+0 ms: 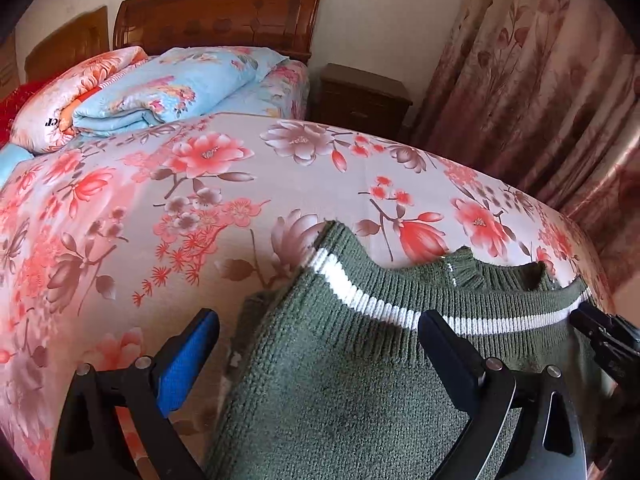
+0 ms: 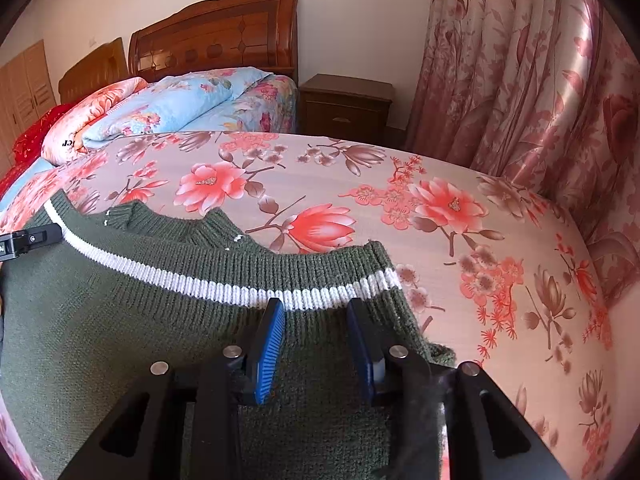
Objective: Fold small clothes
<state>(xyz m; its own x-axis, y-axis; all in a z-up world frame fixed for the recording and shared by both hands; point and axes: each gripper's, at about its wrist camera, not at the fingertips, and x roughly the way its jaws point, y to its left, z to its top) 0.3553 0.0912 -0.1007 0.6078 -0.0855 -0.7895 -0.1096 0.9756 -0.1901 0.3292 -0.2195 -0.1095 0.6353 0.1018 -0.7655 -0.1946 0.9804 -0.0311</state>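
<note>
Green knit fills the foreground of both wrist views: a small sweater [image 2: 120, 340] with 1 white stripe [image 2: 224, 290] near its ribbed edge lies spread on the bed [image 2: 460, 280], over a pink sheet printed with red flowers.

Over the sweater's right end, the right gripper [image 2: 316, 312] points steeply down. Its jaws stand partly open, the 2 blue pads a short gap apart with knit showing between them just below the stripe; whether the tips touch the fabric cannot be told, and nothing is pinched.

At the other end, the left gripper [image 1: 320, 320] has its jaws spread wide. 1 finger is over the floral sheet beside the sweater's edge, the other over the knit close to the stripe. It holds nothing.

Folded quilts [image 1: 132, 92] sit by the wooden headboard [image 1: 224, 8], beside a nightstand [image 1: 360, 96] and floral curtains [image 1: 540, 80].
</note>
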